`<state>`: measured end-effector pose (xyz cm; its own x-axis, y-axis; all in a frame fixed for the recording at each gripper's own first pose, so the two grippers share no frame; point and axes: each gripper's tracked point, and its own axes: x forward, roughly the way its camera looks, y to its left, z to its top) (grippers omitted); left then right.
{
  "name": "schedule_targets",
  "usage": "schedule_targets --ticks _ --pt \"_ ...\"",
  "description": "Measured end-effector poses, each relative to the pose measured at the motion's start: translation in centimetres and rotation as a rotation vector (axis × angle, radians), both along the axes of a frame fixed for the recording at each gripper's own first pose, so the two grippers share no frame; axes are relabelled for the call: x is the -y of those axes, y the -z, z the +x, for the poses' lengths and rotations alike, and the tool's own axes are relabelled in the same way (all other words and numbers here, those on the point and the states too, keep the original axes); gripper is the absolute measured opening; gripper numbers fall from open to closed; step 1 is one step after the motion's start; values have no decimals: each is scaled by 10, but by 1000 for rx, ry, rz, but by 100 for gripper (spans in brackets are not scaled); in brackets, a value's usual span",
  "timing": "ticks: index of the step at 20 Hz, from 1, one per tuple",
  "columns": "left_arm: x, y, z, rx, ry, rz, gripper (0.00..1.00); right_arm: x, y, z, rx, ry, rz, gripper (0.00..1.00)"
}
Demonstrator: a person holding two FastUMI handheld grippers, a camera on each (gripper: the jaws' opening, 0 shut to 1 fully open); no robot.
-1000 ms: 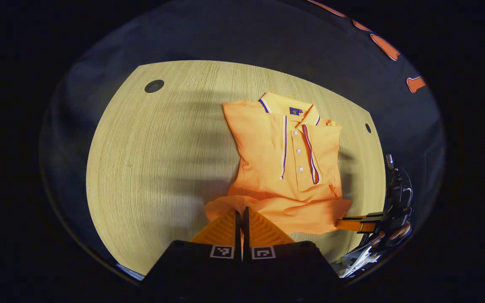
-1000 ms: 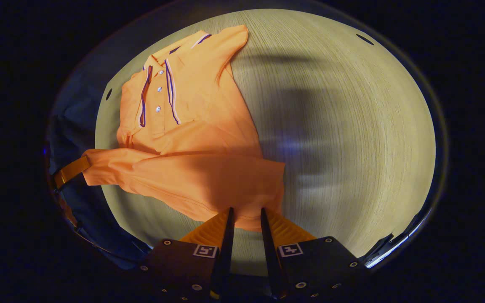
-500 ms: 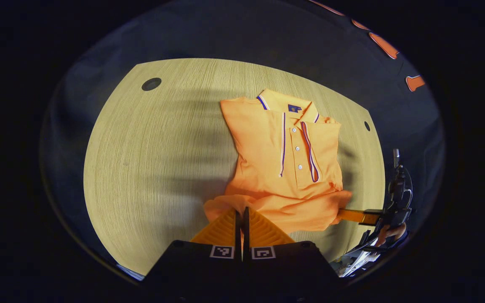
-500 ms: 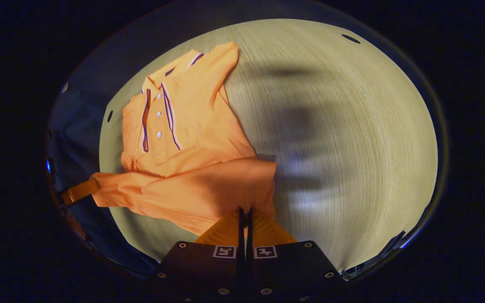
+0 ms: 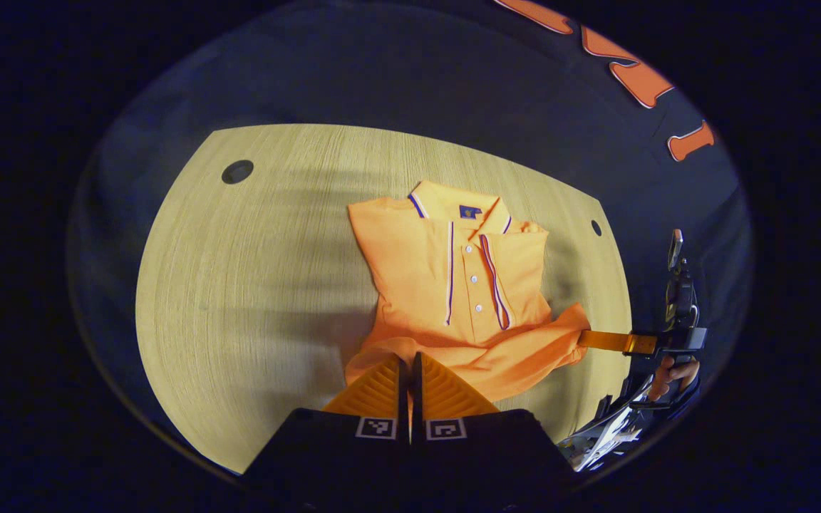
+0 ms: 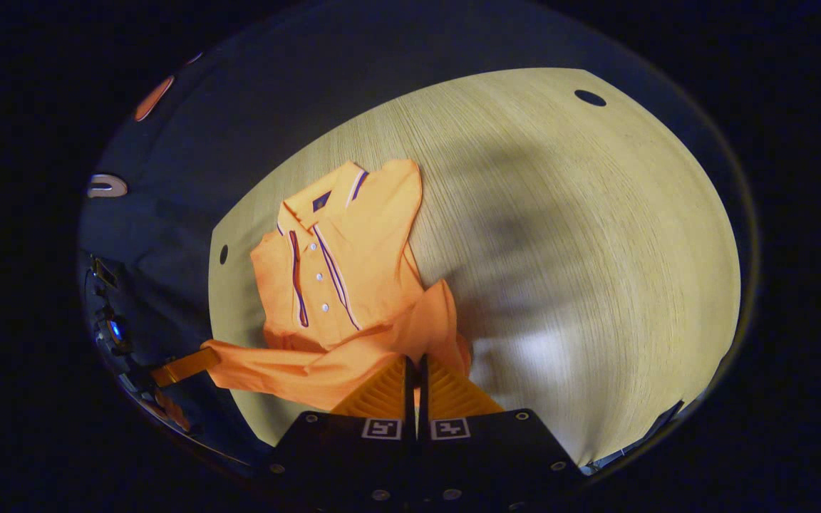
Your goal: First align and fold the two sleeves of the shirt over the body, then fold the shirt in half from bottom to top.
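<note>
Lifted higher, both tools, left [image 5: 410, 360] and right [image 6: 415, 362], clamp the shirt [image 5: 453, 285] hem.

Left gripper [image 5: 410, 360] closed on the near hem of the orange shirt [image 5: 453, 278], both fingers pressed together over the cloth. Shirt spread on the wooden table [image 5: 254, 285], collar away, sleeves folded in. Right gripper [image 5: 599, 340] gripping the hem's other corner, held by a hand [image 5: 670, 374].

One orange shirt [image 5: 453, 285], two tongs [image 5: 410, 367] [image 6: 416, 370], one wooden table [image 5: 254, 285].
</note>
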<state>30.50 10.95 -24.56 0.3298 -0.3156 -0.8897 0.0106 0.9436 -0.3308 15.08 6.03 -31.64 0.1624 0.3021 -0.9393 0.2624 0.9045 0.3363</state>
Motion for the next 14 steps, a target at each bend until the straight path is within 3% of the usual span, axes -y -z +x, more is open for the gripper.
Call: schedule_targets --ticks 9,14 --pt "-23 -7 86 75 -50 29 1 2 -15 85 45 -8 -10 0" --pt "-39 7 126 113 -83 116 1 -2 -1 128 67 79 -3 1"
